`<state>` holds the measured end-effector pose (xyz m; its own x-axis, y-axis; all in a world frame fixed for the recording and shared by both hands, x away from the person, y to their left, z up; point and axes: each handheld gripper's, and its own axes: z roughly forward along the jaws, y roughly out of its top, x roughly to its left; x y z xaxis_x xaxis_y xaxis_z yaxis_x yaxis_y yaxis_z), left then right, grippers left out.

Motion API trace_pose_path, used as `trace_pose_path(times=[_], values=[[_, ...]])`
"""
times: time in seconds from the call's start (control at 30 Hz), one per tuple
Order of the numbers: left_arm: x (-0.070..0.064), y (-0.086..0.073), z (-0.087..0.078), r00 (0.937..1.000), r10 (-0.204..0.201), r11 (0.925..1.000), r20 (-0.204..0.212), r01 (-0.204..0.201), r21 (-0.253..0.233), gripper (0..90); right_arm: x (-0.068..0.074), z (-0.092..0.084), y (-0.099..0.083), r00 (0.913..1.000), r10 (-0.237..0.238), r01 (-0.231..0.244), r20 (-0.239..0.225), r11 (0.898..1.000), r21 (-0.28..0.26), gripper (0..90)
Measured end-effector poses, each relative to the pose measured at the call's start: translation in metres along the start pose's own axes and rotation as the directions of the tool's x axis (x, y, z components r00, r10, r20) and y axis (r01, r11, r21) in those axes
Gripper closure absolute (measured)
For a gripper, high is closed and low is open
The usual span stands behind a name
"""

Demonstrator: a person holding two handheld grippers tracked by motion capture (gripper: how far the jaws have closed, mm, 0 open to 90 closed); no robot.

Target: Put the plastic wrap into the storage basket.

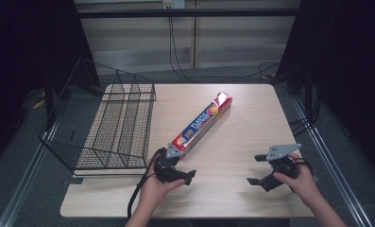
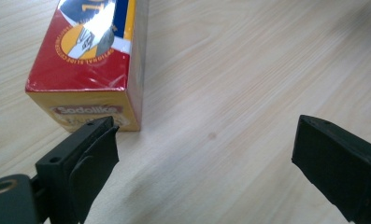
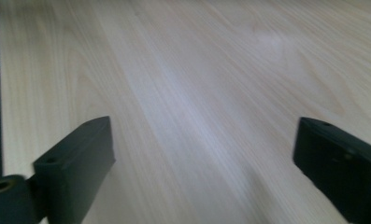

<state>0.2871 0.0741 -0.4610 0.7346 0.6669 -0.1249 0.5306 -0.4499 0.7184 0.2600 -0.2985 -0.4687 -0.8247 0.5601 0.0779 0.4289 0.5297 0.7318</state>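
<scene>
- The left tongs (image 1: 187, 176) sit low over the near part of the desk (image 1: 237, 142), held in the person's left hand (image 1: 157, 187), with their jaws spread wide and nothing between them.
- In the left gripper view the two black jaws stand far apart over bare wood (the gap holds only desk surface).
- The plastic wrap box (image 1: 203, 124) is a long red, yellow and blue carton that lies flat on the desk, slanting away from the left tongs toward the far right.
- Its near end lies just beyond the left tongs; in the left gripper view that yellow end face (image 2: 87, 112) sits right behind the tip of the left-hand jaw, outside the gap rather than inside it.
- Whether that jaw tip touches the carton I cannot tell (the two overlap in the view).
- The right tongs (image 1: 257, 169) are held in the person's right hand (image 1: 296, 177), well apart from the box, off to the right of the left tongs.
- Their jaws are also spread wide with nothing in them; the right gripper view shows plain desk between them.
- A black wire basket (image 1: 114, 127) stands on the desk's left side, beyond the left tongs and to their left, just beside the box's near end, one side panel leaning outward past the desk edge.
</scene>
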Motion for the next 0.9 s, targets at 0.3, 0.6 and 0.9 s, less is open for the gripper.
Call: trace_pose_path(times=[0.3,0.6,0.9], values=[[-0.002,0.006,-0.005,0.9998,-0.003,0.9999,0.018,0.003,-0.011,6.6,-0.003,-0.014,-0.001,0.9985,0.04,-0.038,0.038,0.998,-0.042,3.5],[-0.002,0.009,-0.006,0.9994,-0.002,1.0,0.033,0.002,0.004,6.5,-0.005,-0.017,-0.003,0.9977,0.056,-0.054,0.038,0.997,-0.054,3.5],[-0.001,0.021,-0.006,0.9988,0.002,1.0,0.049,-0.002,0.004,6.0,-0.003,-0.015,-0.005,0.9986,0.043,-0.042,0.032,0.999,-0.032,3.5]])
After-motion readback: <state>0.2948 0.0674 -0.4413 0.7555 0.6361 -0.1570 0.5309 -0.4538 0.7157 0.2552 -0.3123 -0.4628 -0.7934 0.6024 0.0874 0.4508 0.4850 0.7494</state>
